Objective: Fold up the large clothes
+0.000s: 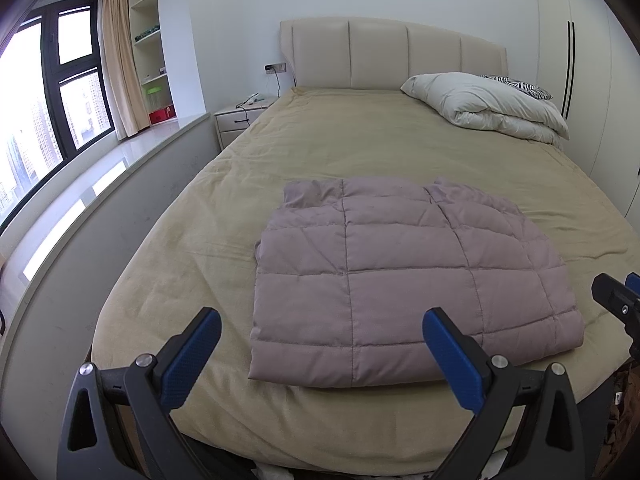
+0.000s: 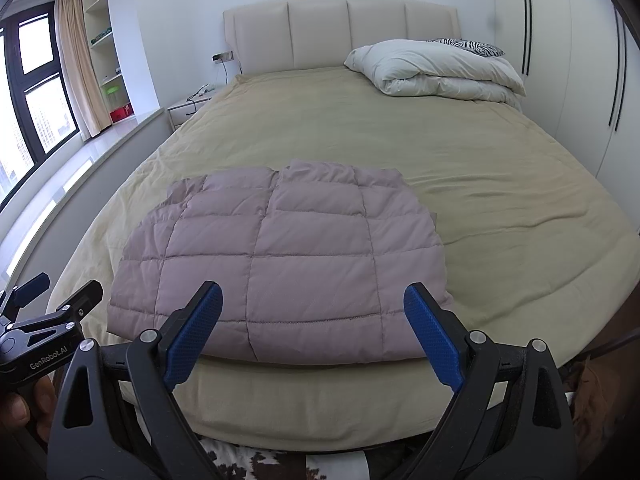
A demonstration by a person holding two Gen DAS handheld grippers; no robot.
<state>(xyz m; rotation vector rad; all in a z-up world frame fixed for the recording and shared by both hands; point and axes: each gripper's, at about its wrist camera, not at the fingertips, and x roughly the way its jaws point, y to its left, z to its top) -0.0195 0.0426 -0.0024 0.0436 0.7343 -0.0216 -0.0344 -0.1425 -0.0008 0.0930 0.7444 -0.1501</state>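
A mauve quilted down jacket [image 1: 404,280] [image 2: 280,268] lies folded into a flat, roughly square bundle on the near part of the bed. My left gripper [image 1: 322,322] hovers open just short of the jacket's near edge, blue pads spread wide, nothing between them. My right gripper [image 2: 312,298] is also open above the near edge of the jacket and holds nothing. In the left wrist view the right gripper [image 1: 616,290] shows at the right edge. The right wrist view catches the left gripper [image 2: 60,288] at the lower left, with a hand gripping its handle.
The bed [image 1: 360,148] is covered by a beige sheet, with a white folded duvet [image 1: 488,104] and a zebra-print pillow [image 1: 520,87] at the far right by the headboard. A nightstand [image 1: 240,118] and window ledge run along the left, wardrobe doors [image 2: 560,60] along the right.
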